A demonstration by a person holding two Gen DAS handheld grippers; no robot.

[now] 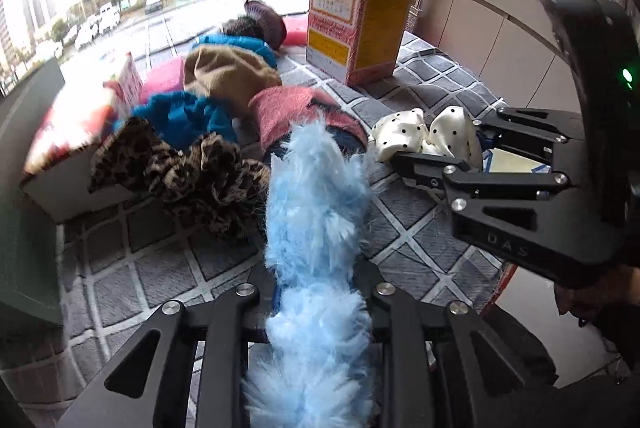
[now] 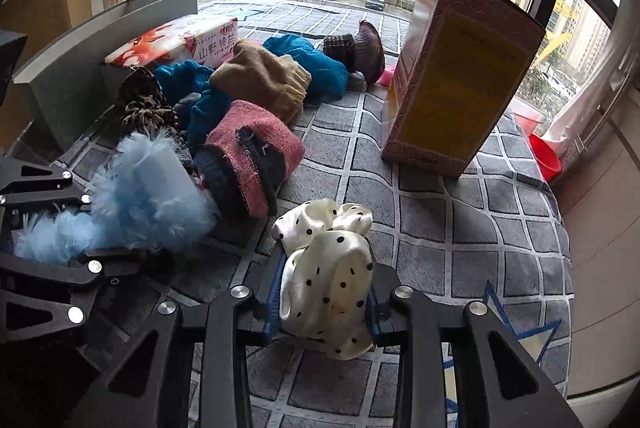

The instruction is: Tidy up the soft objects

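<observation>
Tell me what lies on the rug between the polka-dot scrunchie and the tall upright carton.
Nothing: in the right wrist view, only bare grey checked rug separates the polka-dot scrunchie from the tall carton.

Tissue box (image 1: 80,124) blurred; fluffy blue piece (image 1: 316,228) cut off by bottom edge.

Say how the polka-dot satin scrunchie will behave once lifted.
The polka-dot scrunchie, pinched in the right gripper, looks floppy: its loose folds will likely sag. Its glossy fabric may slip. It seems light and unlikely to break.
</observation>
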